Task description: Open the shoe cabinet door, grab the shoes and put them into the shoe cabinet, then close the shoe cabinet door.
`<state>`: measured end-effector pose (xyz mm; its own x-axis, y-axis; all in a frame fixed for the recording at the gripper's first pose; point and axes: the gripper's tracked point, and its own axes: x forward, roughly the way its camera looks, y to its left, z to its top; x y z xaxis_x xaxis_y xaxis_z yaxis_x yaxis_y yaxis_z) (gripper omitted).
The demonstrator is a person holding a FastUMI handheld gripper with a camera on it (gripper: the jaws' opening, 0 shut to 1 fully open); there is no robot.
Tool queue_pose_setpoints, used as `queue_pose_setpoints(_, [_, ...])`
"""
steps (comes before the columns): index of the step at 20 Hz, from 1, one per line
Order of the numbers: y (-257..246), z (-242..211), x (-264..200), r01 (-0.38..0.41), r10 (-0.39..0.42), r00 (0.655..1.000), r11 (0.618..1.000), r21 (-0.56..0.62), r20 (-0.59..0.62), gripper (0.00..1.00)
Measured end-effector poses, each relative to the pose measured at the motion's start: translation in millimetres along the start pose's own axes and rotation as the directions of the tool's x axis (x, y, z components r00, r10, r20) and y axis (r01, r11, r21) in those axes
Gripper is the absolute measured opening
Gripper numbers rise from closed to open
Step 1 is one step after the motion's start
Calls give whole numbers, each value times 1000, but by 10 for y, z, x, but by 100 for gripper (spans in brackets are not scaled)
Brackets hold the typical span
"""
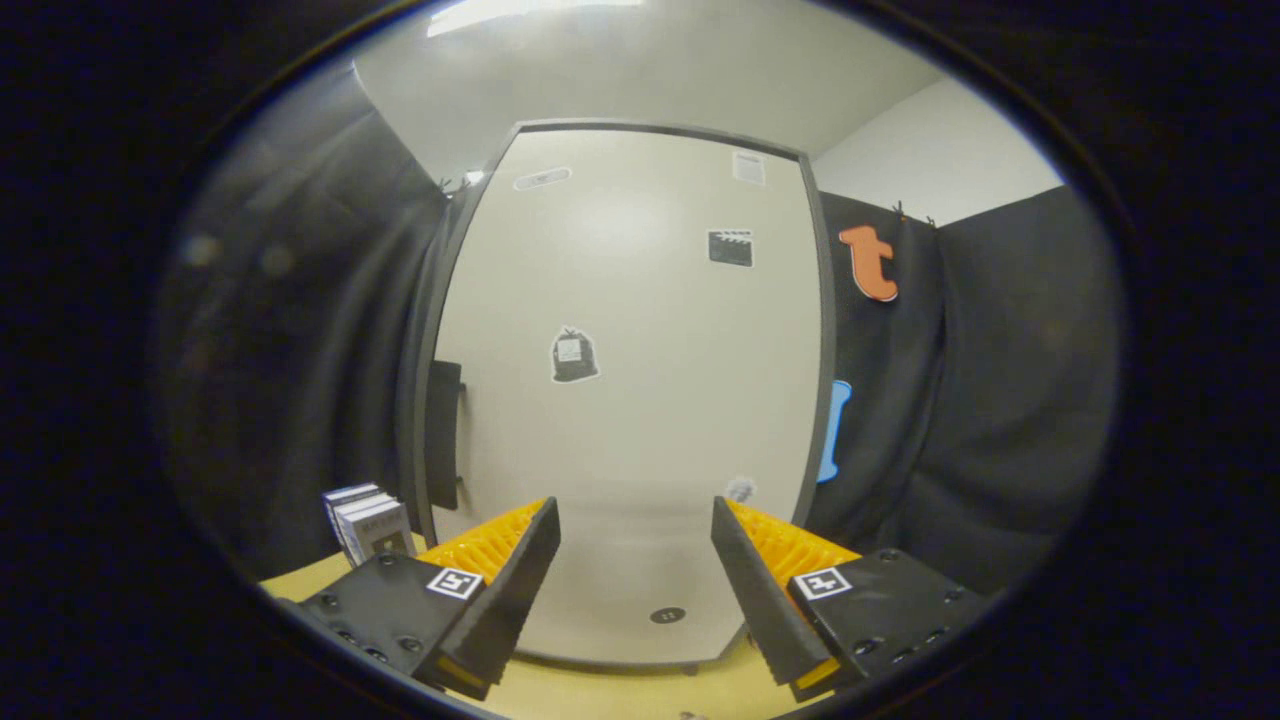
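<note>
The shoe cabinet's pale door (640,330) stands closed straight ahead of me, framed in dark grey, with a few small stickers on it. A dark handle (443,432) runs down its left edge, beyond and left of my left finger. My gripper (634,515) is open, its two fingers spread wide with nothing between them, pointing at the lower part of the door. The cabinet rests on a yellowish surface (620,692) just under the fingers.
A small stack of boxes or books (366,522) stands on the yellowish surface left of the cabinet, close to my left finger. Black cloth hangs on both sides of the cabinet. A white wall and ceiling show above.
</note>
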<state>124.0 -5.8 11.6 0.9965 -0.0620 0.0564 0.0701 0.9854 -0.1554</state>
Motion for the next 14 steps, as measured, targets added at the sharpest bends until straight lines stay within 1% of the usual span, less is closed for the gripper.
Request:
queue_pose_setpoints(2, [-313,-116,-103,7,-7,1000,1000,-2,-8,97])
queue_pose_setpoints(4, [-469,-214,-206,-33,33,999,999,37,-4,97])
queue_pose_setpoints(6, [-607,-315,-269,-79,78,997,996,45,20,97])
queue_pose_setpoints(8, [-762,-475,-354,-111,110,994,993,45,12,97])
queue_pose_setpoints(11, [-917,-527,-470,-147,145,989,986,77,29,97])
queue_pose_setpoints(14, [-1034,-477,-559,-185,182,982,981,62,55,97])
